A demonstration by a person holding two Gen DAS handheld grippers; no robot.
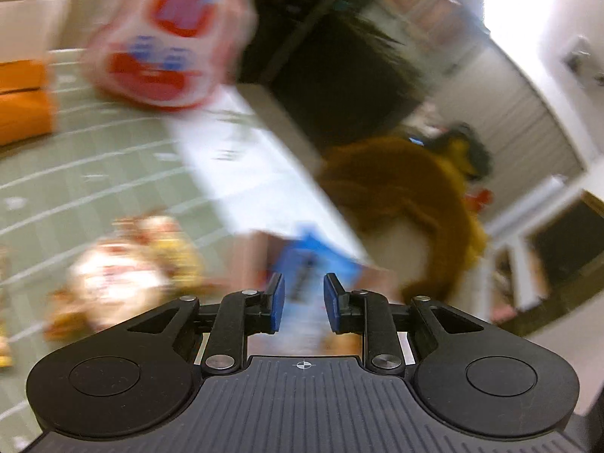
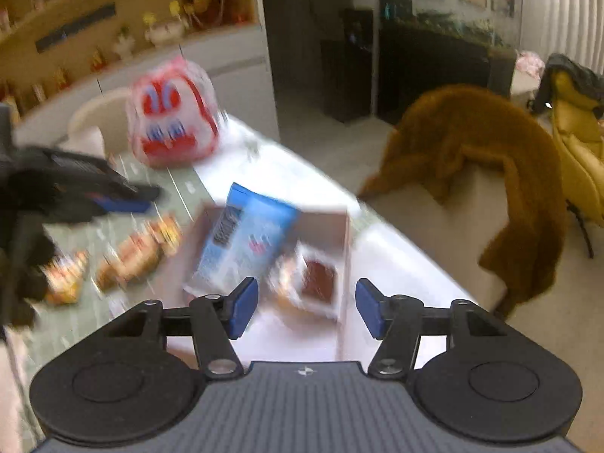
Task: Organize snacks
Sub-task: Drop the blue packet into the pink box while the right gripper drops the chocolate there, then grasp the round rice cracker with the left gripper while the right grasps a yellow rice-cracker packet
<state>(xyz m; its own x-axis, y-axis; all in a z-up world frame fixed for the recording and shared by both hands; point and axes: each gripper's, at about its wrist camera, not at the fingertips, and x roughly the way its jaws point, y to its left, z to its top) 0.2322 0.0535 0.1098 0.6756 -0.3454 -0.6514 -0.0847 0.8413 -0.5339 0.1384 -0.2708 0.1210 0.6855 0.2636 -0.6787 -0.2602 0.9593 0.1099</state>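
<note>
A blue snack packet (image 2: 247, 239) lies tilted in a cardboard box (image 2: 328, 222) beside a packet with a brown picture (image 2: 315, 281). My right gripper (image 2: 306, 307) is open above the box's near side, empty. My left gripper (image 1: 303, 296) is open, the blurred blue packet (image 1: 313, 264) just beyond its pads, not gripped; it shows in the right wrist view (image 2: 124, 200) at left. Small orange-yellow snack packets (image 2: 132, 253) lie on the green mat (image 2: 75, 321), also in the left wrist view (image 1: 124, 271). A large red-and-white snack bag (image 2: 173, 117) stands at the back, seen in the left wrist view too (image 1: 170, 34).
A white table (image 2: 287, 173) carries the mat and box. An orange box (image 1: 22, 102) sits at the mat's far left. A chair draped with a brown furry coat (image 2: 483, 158) stands right of the table. Shelves (image 2: 113, 19) line the back wall.
</note>
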